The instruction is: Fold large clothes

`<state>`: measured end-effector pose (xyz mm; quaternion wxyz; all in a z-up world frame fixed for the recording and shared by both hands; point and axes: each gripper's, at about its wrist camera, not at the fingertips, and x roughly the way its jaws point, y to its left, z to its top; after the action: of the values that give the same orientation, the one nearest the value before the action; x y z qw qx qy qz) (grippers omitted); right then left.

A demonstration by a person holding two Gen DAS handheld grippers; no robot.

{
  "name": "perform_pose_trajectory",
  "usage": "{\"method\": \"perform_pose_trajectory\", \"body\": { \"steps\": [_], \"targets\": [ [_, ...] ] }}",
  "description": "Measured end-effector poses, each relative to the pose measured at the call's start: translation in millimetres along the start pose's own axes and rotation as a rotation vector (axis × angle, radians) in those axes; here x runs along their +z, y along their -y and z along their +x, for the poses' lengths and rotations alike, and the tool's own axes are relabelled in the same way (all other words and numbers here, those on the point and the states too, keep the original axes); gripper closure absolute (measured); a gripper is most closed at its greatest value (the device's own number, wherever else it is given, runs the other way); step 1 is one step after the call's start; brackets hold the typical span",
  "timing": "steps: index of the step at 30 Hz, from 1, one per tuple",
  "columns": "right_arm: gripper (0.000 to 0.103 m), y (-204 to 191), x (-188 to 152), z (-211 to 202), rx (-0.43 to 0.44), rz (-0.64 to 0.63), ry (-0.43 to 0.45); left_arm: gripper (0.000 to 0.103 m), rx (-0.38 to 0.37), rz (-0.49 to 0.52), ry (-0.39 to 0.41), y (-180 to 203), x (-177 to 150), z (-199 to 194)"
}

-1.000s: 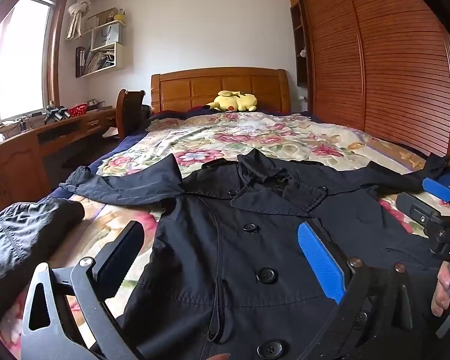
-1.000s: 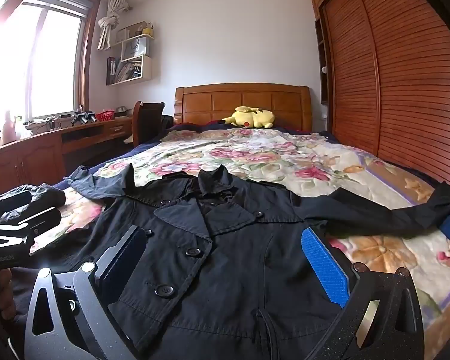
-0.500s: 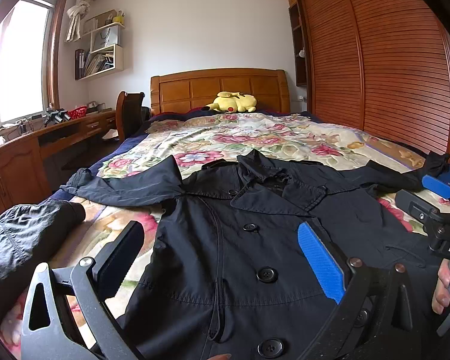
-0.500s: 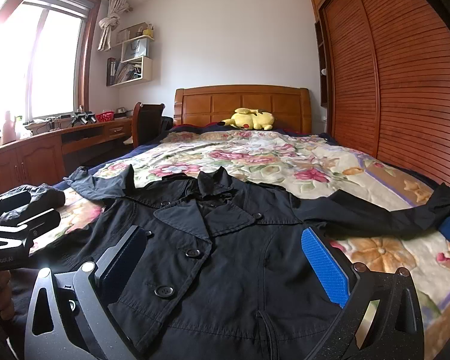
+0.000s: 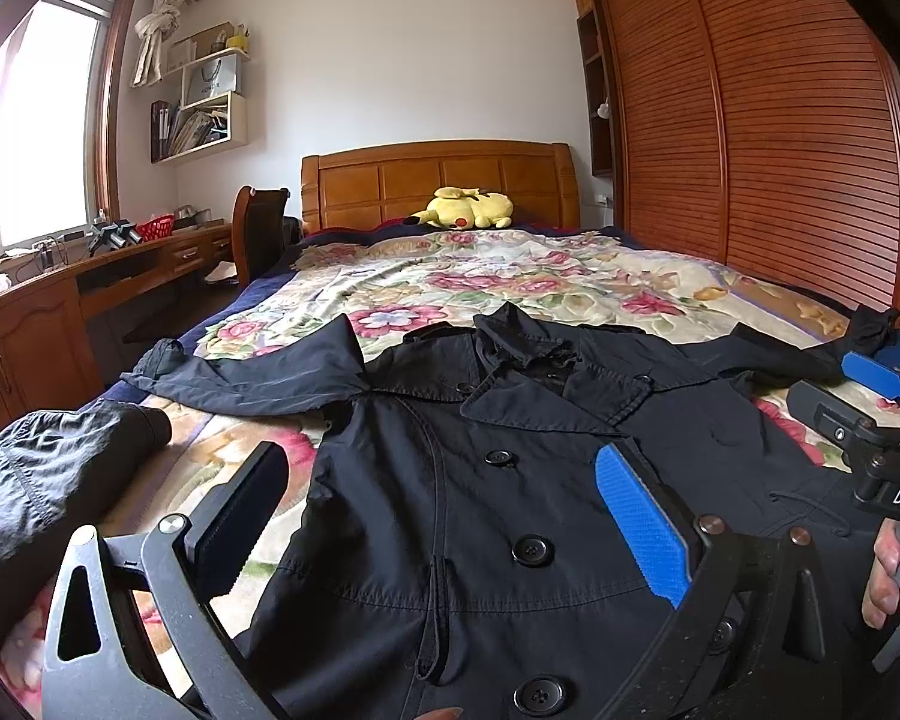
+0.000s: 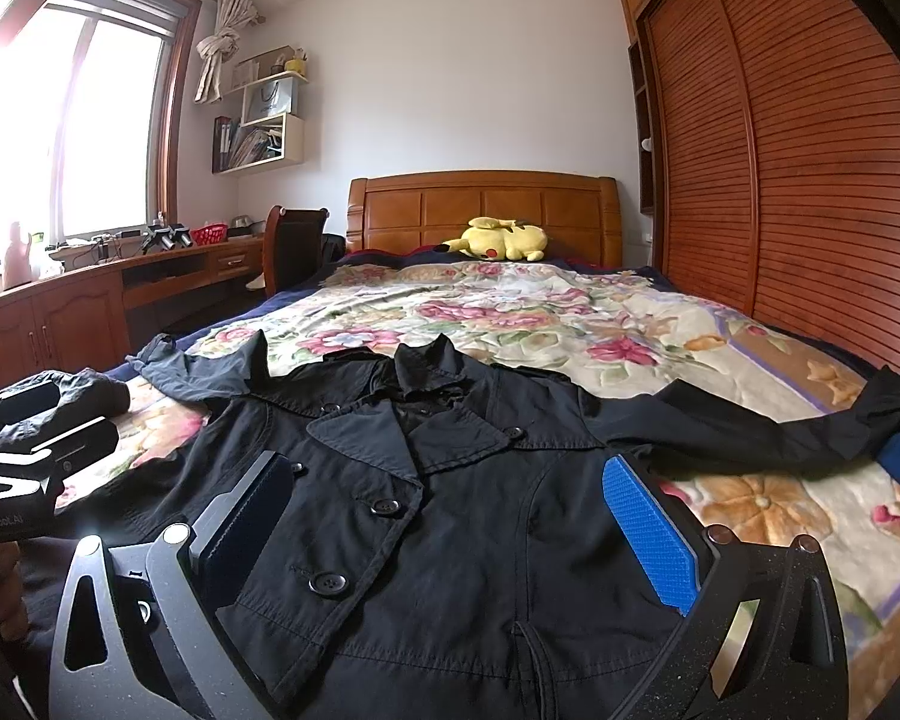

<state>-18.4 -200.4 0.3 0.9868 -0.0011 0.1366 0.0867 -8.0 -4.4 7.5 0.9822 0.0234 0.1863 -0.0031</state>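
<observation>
A black coat is spread face up across the near half of the bed, its collar toward the headboard and both sleeves stretched out to the sides. The left sleeve runs toward the bed's edge, where a second dark garment lies bunched; the right sleeve reaches almost to the far side.

The left gripper is held wide open above the coat's front, with nothing between its jaws. The right gripper is likewise wide open and empty, poised over the buttoned chest. No fold appears to have been made yet, so the task is judged to be at its very start.

Several things could go wrong from here. The fabric looks thin and slick, so a shallow pinch may slip free once a sleeve is lifted. The front is double-layered (the lapels and the buttoned flap overlap), so only the top layer might be caught, and the coat would then be pulled open rather than folded. If the left sleeve is dragged carelessly, the bunched garment beside it could be snagged and carried along. The long right sleeve may twist or trail if it is gripped too near the shoulder. Uneven pulls by the two grippers would likely skew the body on the flowered bedspread and leave a crooked fold.
</observation>
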Motion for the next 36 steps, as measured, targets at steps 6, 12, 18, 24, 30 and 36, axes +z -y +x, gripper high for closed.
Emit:
{"method": "perform_pose_trajectory", "body": {
  "steps": [6,12,18,24,30,36],
  "targets": [
    [0.0,-0.1,-0.2,-0.1,0.0,0.0,0.001,0.0,0.0,-0.001,0.001,1.5,1.2,-1.1],
    [0.0,-0.2,-0.4,0.1,0.0,0.001,0.001,0.0,0.0,0.0,0.001,1.6,1.1,-1.2],
    [0.0,-0.1,-0.2,0.3,0.001,0.002,0.002,0.0,0.0,-0.001,0.003,1.2,0.6,-1.2],
    [0.0,-0.1,-0.2,-0.1,0.001,0.001,0.003,0.0,0.001,0.0,0.003,1.0,0.7,-1.8],
    [0.0,-0.1,-0.2,-0.3,0.001,0.001,0.003,0.0,-0.001,-0.001,0.004,0.8,0.5,-2.0],
    [0.0,-0.2,-0.2,-0.5,0.001,0.001,0.003,0.0,-0.001,-0.001,0.004,0.4,0.3,-2.4]
  ]
}}
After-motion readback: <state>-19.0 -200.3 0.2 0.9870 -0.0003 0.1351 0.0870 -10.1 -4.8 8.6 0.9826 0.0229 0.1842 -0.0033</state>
